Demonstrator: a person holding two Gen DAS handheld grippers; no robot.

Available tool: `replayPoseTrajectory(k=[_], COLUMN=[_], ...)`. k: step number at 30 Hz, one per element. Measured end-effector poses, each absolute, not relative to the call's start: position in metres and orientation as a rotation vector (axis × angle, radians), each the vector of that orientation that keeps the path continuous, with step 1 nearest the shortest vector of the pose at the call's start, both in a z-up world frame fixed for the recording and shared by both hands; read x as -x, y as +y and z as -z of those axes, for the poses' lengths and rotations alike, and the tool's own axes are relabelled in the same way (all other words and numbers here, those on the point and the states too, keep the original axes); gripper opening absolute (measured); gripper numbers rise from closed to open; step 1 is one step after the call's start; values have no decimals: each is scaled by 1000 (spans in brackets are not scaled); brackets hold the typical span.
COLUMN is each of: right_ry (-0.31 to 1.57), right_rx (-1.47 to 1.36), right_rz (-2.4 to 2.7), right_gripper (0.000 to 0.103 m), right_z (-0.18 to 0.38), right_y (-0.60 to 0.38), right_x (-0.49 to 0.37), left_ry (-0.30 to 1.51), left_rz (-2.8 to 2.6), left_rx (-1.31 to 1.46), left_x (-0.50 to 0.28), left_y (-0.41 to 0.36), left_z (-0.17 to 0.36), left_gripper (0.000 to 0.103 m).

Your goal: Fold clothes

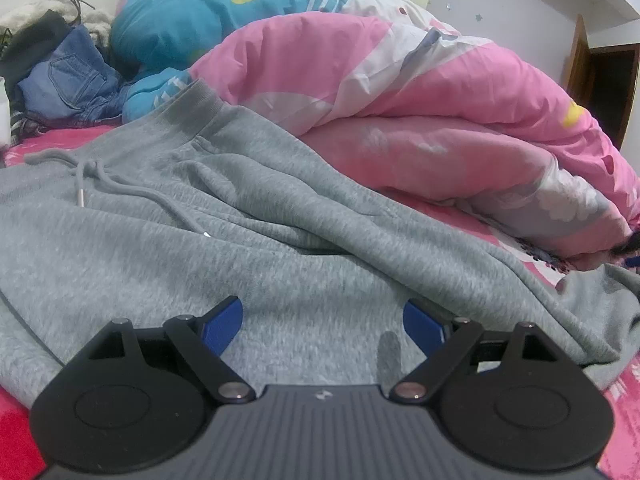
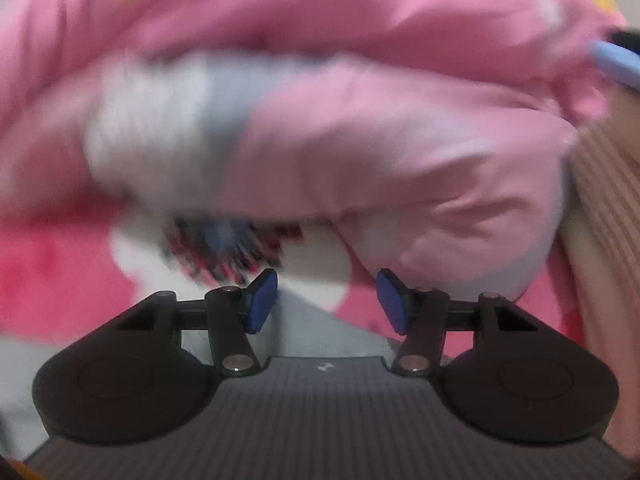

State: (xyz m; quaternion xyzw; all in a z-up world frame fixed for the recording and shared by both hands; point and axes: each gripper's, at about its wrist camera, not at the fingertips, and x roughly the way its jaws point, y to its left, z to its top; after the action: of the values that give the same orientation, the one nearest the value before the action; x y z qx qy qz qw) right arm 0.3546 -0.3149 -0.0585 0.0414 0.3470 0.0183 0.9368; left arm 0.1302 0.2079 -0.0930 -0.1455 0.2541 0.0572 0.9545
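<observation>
Grey sweatpants (image 1: 168, 216) lie spread across the bed in the left wrist view, waistband and drawstring (image 1: 132, 190) toward the far left. My left gripper (image 1: 323, 326) hovers low over the grey fabric, open, with nothing between its blue pads (image 1: 224, 324). The right wrist view is blurred. There my right gripper (image 2: 327, 302) is open, nothing pinched between its blue pads (image 2: 262, 300). A corner of grey cloth (image 2: 316, 328) shows just below its fingers, close to the pink quilt (image 2: 360, 140).
A bunched pink and white quilt (image 1: 400, 92) lies along the far side of the bed, with a blue quilt (image 1: 192, 20) behind it. Jeans (image 1: 72, 80) and dark clothes are piled at the far left. The sheet (image 1: 44, 142) is pink-red. A ribbed beige fabric (image 2: 604, 208) is at right.
</observation>
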Motion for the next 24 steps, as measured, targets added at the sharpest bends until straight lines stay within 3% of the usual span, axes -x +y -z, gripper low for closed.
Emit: replayPoseTrajectory(k=[1, 2, 3, 8, 14, 20, 22, 23, 24], right_ry=[648, 587, 521, 395, 602, 672, 669, 658, 648], right_rx=[-156, -226, -281, -401, -348, -363, -397, -416, -436], right_rz=[-49, -61, -71, -127, -52, -52, -31, -30, -29], right_gripper=[68, 81, 88, 102, 102, 102, 98, 88, 67], right_z=[47, 35, 25, 21, 93, 140, 149, 148, 148], right_y=[-325, -334, -343, -385, -404, -397, -395, -396, -396], right_x=[-336, -318, -296, -200, -179, -222, -243, -246, -249], left_ry=[516, 516, 516, 516, 501, 536, 566, 583, 604], left_rz=[-117, -117, -117, -114, 56, 332, 344, 347, 344], left_rx=[295, 295, 295, 291, 243, 7, -88, -132, -163], left_x=[-130, -130, -129, -130, -110, -86, -91, -94, -98], left_y=[208, 208, 209, 208, 196, 134, 113, 103, 96], left_z=[93, 93, 93, 93, 73, 62, 68, 72, 77], left_gripper=[89, 89, 89, 89, 88, 87, 79, 77, 72])
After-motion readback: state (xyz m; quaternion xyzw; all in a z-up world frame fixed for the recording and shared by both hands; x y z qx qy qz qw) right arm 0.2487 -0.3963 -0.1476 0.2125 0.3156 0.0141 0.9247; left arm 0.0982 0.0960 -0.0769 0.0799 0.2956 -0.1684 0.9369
